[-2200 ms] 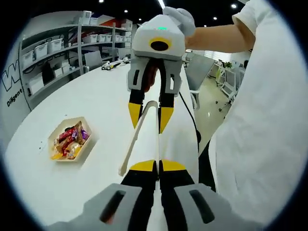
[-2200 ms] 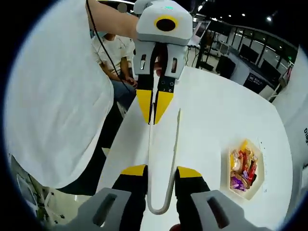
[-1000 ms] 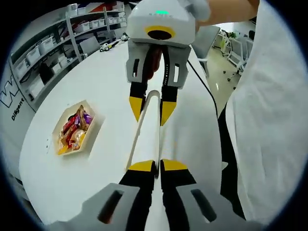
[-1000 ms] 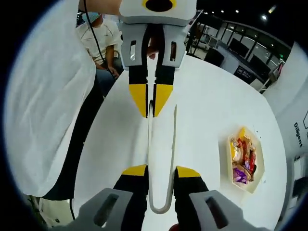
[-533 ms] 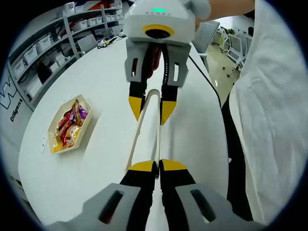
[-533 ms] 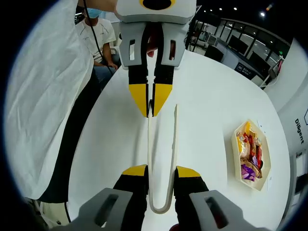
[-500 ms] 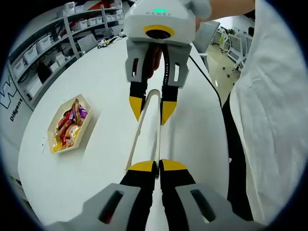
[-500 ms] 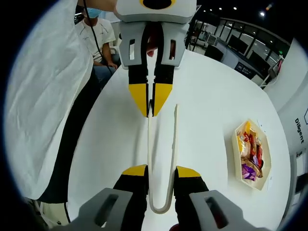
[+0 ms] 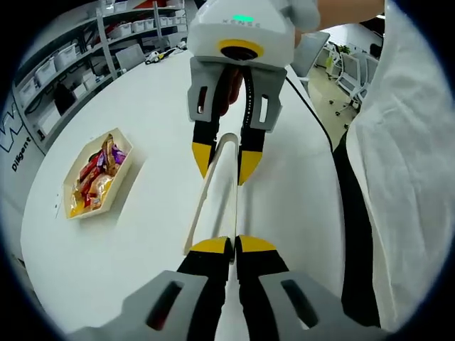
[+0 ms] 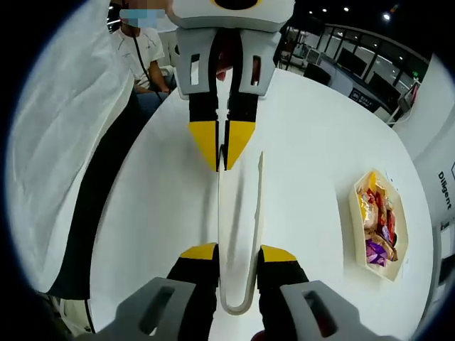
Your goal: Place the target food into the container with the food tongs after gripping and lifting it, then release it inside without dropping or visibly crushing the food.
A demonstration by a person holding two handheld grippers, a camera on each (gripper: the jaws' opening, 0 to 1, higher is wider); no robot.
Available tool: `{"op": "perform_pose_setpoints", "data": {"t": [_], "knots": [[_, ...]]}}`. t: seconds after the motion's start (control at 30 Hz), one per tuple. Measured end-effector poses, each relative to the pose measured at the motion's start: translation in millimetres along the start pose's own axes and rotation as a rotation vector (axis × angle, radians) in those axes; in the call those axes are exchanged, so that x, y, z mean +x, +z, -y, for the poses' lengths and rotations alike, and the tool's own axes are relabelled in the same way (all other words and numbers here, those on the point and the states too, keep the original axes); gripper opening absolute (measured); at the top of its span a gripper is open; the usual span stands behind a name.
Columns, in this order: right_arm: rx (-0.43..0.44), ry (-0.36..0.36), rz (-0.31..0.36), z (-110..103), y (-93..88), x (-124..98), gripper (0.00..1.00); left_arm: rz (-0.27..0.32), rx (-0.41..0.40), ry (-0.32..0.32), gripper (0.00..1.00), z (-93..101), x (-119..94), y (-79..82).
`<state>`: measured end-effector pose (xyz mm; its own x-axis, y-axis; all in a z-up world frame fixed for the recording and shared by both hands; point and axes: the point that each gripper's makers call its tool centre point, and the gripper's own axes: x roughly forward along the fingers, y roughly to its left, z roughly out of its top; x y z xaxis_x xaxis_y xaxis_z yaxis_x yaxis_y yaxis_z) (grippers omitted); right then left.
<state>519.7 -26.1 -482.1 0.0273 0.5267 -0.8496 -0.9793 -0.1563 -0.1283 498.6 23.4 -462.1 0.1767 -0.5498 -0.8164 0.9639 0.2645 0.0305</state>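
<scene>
Counted: one pair of white food tongs point(image 9: 217, 192), with two arms. Two yellow-tipped grippers: the left gripper point(image 9: 232, 245) and the right gripper point(image 9: 220, 162). One white round table point(image 9: 114, 234). One hexagonal tray point(image 9: 72, 207) of wrapped snacks point(image 9: 96, 177), the wrappers too jumbled and small to count. One shelving rack point(image 9: 64, 64) carrying several white bins, number unclear. One seated person point(image 10: 146, 50) beyond the table, plus one white-sleeved person point(image 9: 409, 185) holding the grippers.
</scene>
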Motion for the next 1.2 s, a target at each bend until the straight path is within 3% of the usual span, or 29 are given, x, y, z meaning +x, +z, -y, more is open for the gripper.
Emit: {"op": "perform_pose_setpoints", "data": {"t": [1.2], "knots": [[0.022,0.046,-0.018,2.4,-10.0,19.6,0.15,-0.037,-0.035,-0.024,0.02,-8.1,16.4,-15.1]]}}
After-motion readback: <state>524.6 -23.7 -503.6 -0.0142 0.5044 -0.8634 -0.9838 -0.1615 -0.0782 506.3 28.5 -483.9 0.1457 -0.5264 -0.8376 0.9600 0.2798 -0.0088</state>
